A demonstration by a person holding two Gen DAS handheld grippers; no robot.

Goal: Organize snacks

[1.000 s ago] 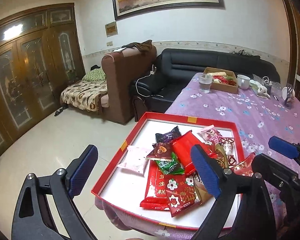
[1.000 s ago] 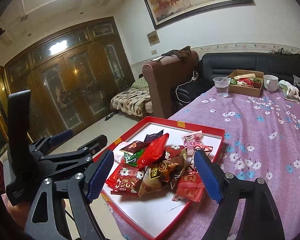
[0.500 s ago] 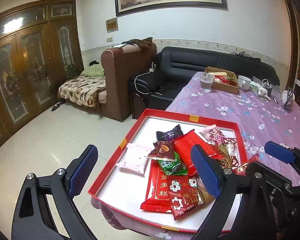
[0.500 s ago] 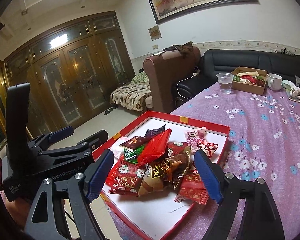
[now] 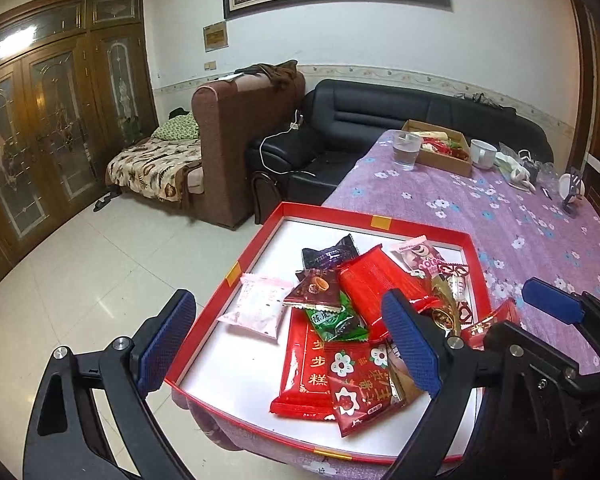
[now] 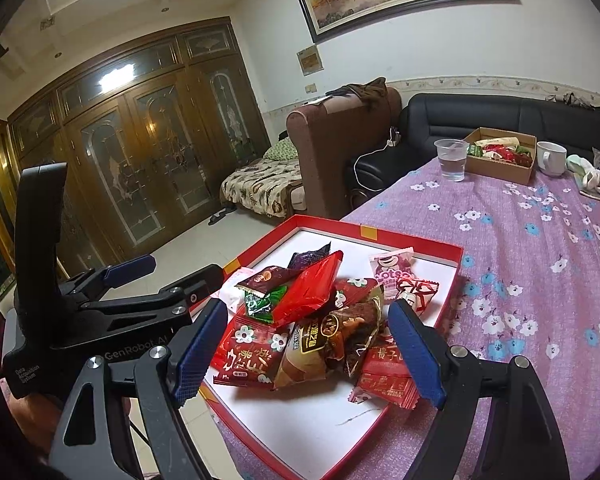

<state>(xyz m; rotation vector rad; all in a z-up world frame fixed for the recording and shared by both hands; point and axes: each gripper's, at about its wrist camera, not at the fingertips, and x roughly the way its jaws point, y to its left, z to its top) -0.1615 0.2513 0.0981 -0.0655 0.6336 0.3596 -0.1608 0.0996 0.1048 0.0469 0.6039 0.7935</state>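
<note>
A shallow red tray [image 5: 260, 240] with a white floor sits at the near corner of a table covered by a purple flowered cloth [image 5: 500, 216], and the snacks [image 5: 340, 320] lie heaped in its middle, overlapping: a large red packet [image 5: 374, 286] on top, a pink packet [image 5: 256, 308] a little apart to the left, green, brown and flowered red ones beneath. The loose pile suggests they are gathered but not sorted into any order. Farther back stand a cardboard box [image 6: 500, 160] holding more packets, a clear cup [image 6: 452, 158] and a white mug [image 6: 552, 158]. The left gripper [image 5: 288, 344] and the right gripper [image 6: 308, 348] both hover above the tray's near edge, jaws spread wide, holding nothing and touching nothing, seemingly poised over the heap
</note>
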